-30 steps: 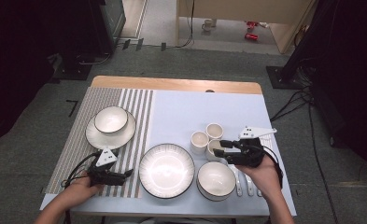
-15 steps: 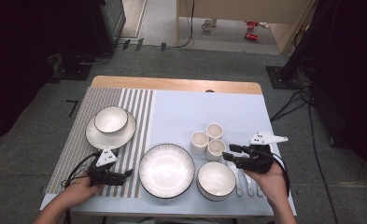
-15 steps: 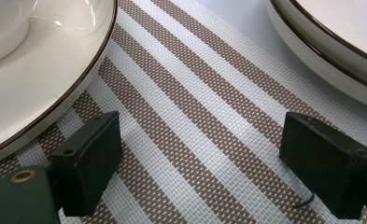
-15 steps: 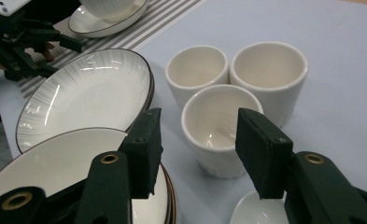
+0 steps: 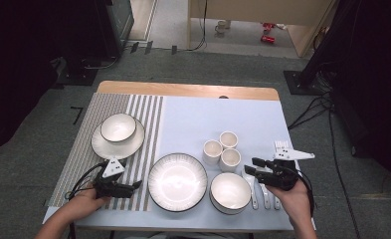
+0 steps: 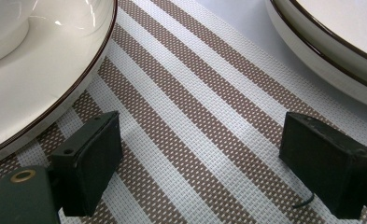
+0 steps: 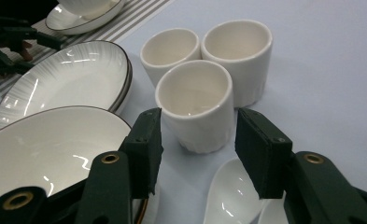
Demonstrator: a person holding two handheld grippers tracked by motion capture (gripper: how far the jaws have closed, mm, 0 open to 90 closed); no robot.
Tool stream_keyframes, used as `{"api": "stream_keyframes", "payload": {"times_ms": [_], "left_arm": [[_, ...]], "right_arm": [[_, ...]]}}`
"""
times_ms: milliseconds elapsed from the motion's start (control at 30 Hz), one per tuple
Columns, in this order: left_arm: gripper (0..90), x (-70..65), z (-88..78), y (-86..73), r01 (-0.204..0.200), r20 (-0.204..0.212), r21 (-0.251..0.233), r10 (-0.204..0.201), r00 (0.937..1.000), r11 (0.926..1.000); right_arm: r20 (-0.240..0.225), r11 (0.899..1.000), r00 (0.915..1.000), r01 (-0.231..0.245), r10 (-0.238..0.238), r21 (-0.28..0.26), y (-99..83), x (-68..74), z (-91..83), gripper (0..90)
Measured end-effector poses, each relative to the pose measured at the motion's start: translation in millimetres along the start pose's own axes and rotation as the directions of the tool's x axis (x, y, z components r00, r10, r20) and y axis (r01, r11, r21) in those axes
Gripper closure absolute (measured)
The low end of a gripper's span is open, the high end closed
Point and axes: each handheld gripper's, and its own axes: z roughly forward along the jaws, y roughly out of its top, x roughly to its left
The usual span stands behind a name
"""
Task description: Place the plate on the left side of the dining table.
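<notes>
Backing off the three cups, the right gripper (image 5: pixel 251 168) hangs open before the nearest cup (image 7: pixel 196 103); spoons (image 7: pixel 231 189) are cut off below. Left gripper (image 6: pixel 200 158) rests open on the striped mat (image 6: pixel 195 107).

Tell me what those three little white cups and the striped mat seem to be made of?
The cups look like glazed ceramic or porcelain: thick rounded rims, a soft sheen and small highlights inside. The striped mat looks like woven plastic or vinyl mesh: a fine, regular basket-weave grid shows in brown and white bands, matte and flat. Neither material is certain from looks alone.
</notes>
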Motion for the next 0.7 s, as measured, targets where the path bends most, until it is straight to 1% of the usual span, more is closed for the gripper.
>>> {"api": "stream_keyframes", "payload": {"times_ms": [100,367,500,600,633,700], "left_arm": [[13.0,0.0,0.0,0.0,0.0,0.0,0.0,0.0,1.0,1.0],[13.0,0.0,0.0,0.0,0.0,0.0,0.0,0.0,1.0,1.0],[13.0,0.0,0.0,0.0,0.0,0.0,0.0,0.0,1.0,1.0],[13.0,0.0,0.0,0.0,0.0,0.0,0.0,0.0,1.0,1.0],[13.0,0.0,0.0,0.0,0.0,0.0,0.0,0.0,1.0,1.0],[13.0,0.0,0.0,0.0,0.0,0.0,0.0,0.0,1.0,1.0]], "right_arm": [[0.013,1.0,0.9999,0.0,0.0,-0.001,-4.0,-2.1,-0.8,51.2],[0.052,1.0,0.9983,-0.027,0.028,-0.012,-13.0,-11.4,-6.5,52.4],[0.064,0.999,0.9976,-0.025,0.027,-0.035,-17.6,-14.5,-8.2,54.9],[0.079,0.999,0.9966,-0.024,0.026,-0.031,-20.4,-15.6,-8.6,57.0],[0.087,0.999,0.9957,-0.03,0.032,-0.024,-21.3,-15.7,-8.6,57.4],[0.102,1.0,0.9944,-0.027,0.028,-0.011,-23.5,-17.3,-8.4,58.8]]}}
